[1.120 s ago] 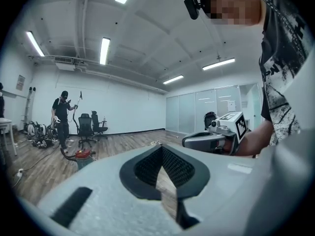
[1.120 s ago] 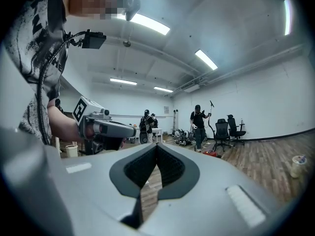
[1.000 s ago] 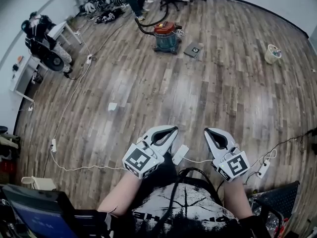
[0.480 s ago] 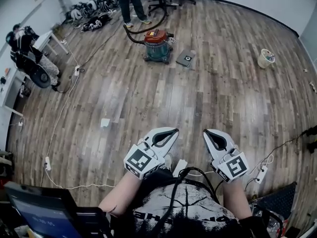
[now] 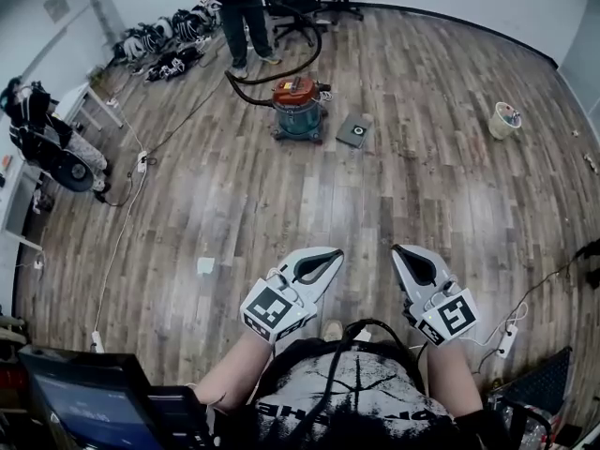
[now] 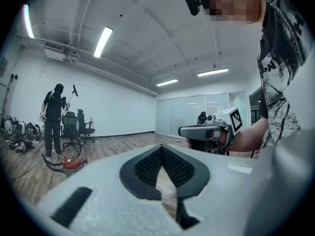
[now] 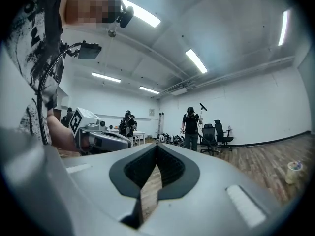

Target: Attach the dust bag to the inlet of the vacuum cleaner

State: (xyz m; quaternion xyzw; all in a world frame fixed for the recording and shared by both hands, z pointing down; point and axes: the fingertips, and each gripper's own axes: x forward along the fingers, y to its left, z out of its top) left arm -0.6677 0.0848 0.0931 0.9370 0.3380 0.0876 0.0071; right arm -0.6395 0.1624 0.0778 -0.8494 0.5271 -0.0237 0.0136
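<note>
Walking has brought us nearer the vacuum cleaner (image 5: 298, 109), its red lid on, with the flat grey dust bag (image 5: 355, 130) on the floor just beside it. Left tool (image 5: 334, 254) and right tool (image 5: 397, 249) are pressed together and empty; we judge this the approach, and next we must reach the bag and open on it. What fills the pale bucket (image 5: 506, 118), well apart, we cannot tell.

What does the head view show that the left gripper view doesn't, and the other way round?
Only the head view: a small bucket far right, a laptop screen, and a flat grey square beside the vacuum cleaner. Only the left gripper view: ceiling lights and a glass wall. Both: the red-topped vacuum cleaner, the standing person and the right claw.
</note>
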